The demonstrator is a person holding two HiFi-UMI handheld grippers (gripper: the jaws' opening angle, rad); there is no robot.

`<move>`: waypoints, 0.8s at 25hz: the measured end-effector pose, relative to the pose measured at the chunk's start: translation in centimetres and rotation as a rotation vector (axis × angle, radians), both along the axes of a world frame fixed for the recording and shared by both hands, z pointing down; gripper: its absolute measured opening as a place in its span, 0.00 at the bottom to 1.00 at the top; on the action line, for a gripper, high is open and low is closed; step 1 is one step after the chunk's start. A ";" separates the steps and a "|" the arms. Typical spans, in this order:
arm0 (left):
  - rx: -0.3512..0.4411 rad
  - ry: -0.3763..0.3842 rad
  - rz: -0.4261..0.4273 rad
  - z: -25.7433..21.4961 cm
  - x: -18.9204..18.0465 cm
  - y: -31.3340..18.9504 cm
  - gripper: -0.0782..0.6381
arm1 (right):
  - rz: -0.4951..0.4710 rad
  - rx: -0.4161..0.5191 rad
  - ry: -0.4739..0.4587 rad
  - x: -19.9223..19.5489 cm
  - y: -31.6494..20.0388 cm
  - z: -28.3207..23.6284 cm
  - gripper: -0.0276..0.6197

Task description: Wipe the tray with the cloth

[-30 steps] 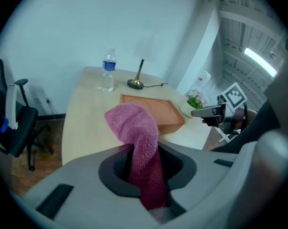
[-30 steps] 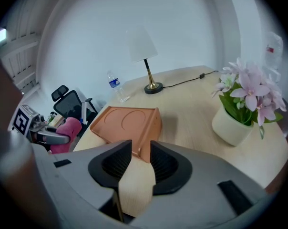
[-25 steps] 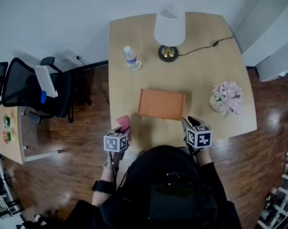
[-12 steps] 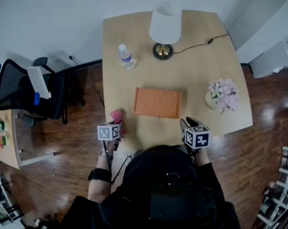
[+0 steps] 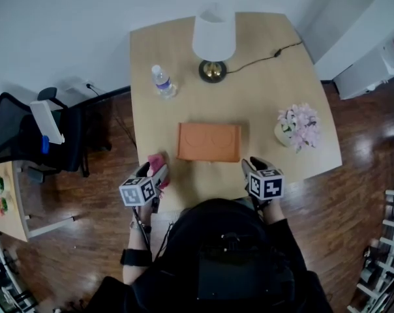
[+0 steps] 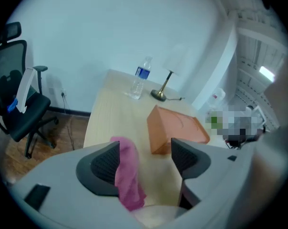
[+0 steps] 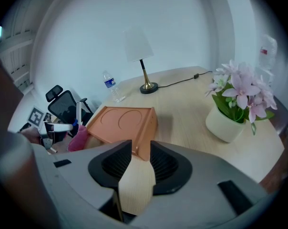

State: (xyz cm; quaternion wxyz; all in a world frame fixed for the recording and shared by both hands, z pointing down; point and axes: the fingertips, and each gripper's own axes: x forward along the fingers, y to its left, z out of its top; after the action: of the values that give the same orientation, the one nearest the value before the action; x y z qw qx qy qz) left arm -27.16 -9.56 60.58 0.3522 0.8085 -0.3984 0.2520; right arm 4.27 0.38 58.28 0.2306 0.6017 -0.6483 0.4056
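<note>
The orange tray [image 5: 209, 141] lies flat in the middle of the wooden table [image 5: 262, 90]. In the right gripper view the tray [image 7: 120, 123] shows two round recesses. A pink cloth [image 5: 156, 160] sits at the table's near left edge. My left gripper [image 5: 159, 170] is over it. Its jaws have just been opening and now stand wide apart in the left gripper view [image 6: 144, 159]. The cloth [image 6: 127, 175] hangs against the left pad, clear of the right one. My right gripper [image 5: 248, 165] holds the tray's near right corner, and its jaws [image 7: 141, 152] close narrowly on that corner.
A water bottle [image 5: 162, 82] and a white lamp [image 5: 214, 41] with its cord stand at the back of the table. A pot of pink flowers [image 5: 297, 126] is on the right. A black office chair [image 5: 34, 139] stands on the floor to the left.
The left gripper has drawn back toward the near left table edge and risen a little. Its jaws have spread wide and no longer pinch the pink cloth. The right gripper has stayed put.
</note>
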 end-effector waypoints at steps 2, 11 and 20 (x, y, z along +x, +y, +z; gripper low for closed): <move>0.049 0.047 0.029 -3.0 1.8 0.0 0.52 | -0.002 0.004 -0.005 -0.1 -0.3 -0.2 0.25; 0.126 -0.017 0.338 -7.1 12.4 3.4 0.18 | -0.063 0.032 0.009 -0.8 -1.1 -1.0 0.23; 0.079 -0.070 0.464 -4.7 14.7 6.1 0.13 | -0.195 0.071 -0.015 -2.2 -0.2 -1.9 0.05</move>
State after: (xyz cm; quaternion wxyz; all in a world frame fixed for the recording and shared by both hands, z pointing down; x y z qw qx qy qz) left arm -12.42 -3.47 55.90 0.2387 0.8824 -0.2234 0.3384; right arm 2.08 0.16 56.41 0.2424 0.5407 -0.7194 0.3623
